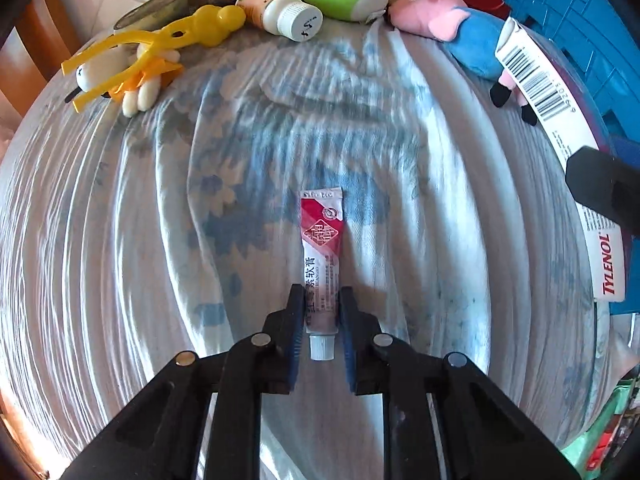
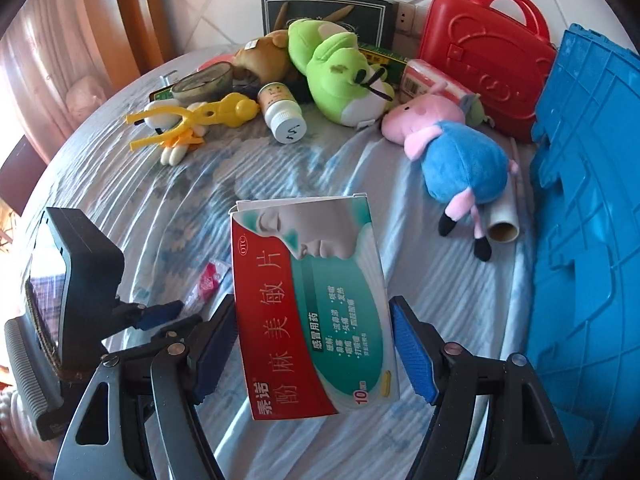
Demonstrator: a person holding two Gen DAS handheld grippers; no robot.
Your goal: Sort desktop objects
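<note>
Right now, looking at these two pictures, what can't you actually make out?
- Left wrist view: the white Tylenol box is cut off at the right edge by a dark claw part.
- Right wrist view: the ointment tube is mostly hidden behind the medicine box.
- Both views: the cloth's pattern is smeared by blur.

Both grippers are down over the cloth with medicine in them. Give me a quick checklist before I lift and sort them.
1. Left gripper shut on the ointment tube: ok, gripped near the cap end.
2. Tube clear of the cloth: cannot tell.
3. Right gripper around the medicine box: ok, the box sits between its fingers.
4. Firm hold on the box: cannot tell; a gap shows beside the blue pad.
5. Path to the blue crate: the pig plush and a paper roll lie near its wall; not ok for a low sweep.
6. Grippers apart: ok.
</note>
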